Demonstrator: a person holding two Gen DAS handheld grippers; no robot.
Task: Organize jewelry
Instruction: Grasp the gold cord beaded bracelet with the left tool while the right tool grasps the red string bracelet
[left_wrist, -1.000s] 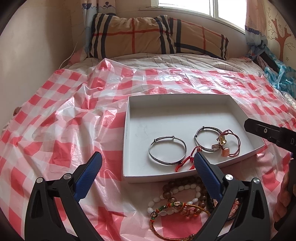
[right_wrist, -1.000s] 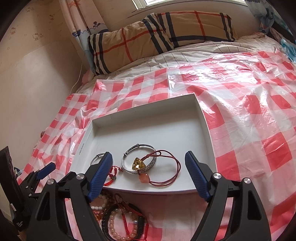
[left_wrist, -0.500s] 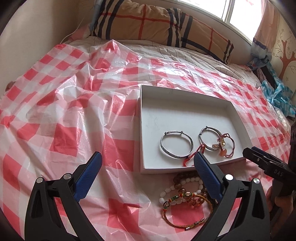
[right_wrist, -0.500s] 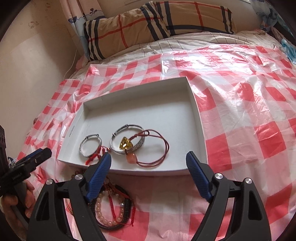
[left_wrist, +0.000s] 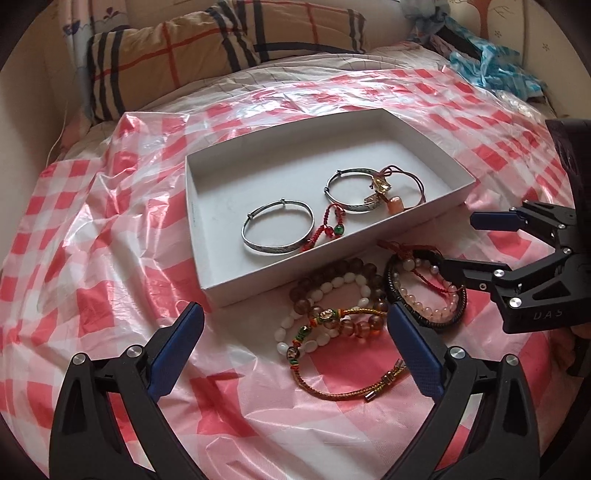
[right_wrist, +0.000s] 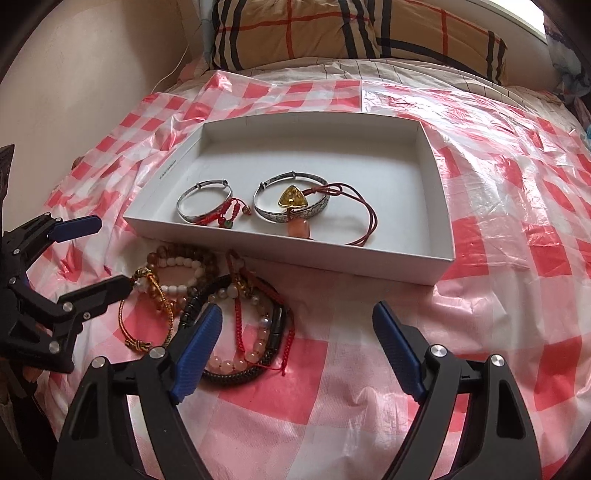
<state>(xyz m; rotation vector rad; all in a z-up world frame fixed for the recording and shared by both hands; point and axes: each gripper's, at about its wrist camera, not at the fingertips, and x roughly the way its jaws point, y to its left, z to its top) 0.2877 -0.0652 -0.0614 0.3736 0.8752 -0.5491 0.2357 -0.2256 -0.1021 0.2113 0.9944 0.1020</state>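
Both grippers hang over the bed, jaws spread wide, nothing held. Straight ahead of the left gripper (left_wrist: 295, 332) sits the white tray (left_wrist: 207, 266), holding two silver bangles (left_wrist: 277, 230), a red cord charm and a pendant on a dark red cord (right_wrist: 354, 210). Between the tray and the grippers, a heap of bead bracelets (left_wrist: 332, 302) lies on the checked plastic sheet (left_wrist: 92, 258). The right gripper (right_wrist: 297, 334) hovers nearby, its left finger (right_wrist: 199, 347) over the black braided bracelet (right_wrist: 273, 339).
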